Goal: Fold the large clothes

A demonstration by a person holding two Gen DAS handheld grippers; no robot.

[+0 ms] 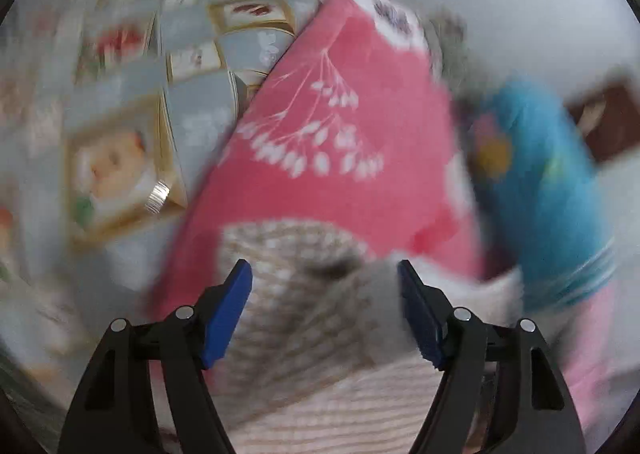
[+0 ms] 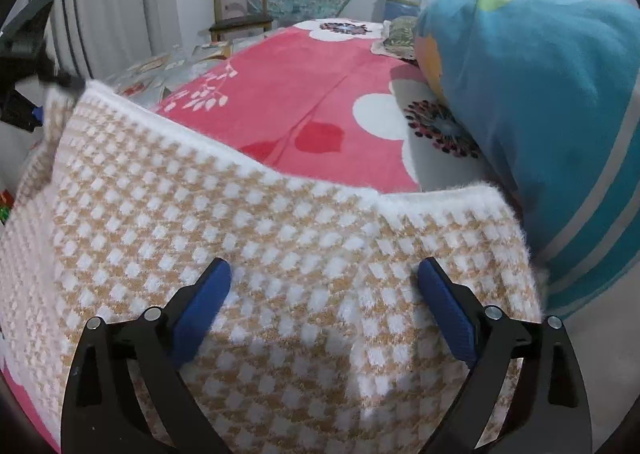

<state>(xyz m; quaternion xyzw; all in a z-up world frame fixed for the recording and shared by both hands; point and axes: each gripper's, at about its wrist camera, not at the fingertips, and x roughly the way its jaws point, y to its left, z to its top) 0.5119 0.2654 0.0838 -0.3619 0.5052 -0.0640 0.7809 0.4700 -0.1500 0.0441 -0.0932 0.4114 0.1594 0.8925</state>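
Over the checked garment (image 2: 256, 254), both grippers' fingers (image 2: 204, 302) stand apart, gripping nothing.

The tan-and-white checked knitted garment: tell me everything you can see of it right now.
The tan-and-white checked knitted garment looks fluffy and soft, with a plain white band along its far edge. It lies draped over the pink flowered blanket, its right side against the blue pillow. The right gripper stands open above it, pads not pressing. The blurred left wrist view shows it bunched between the left gripper's open jaws.
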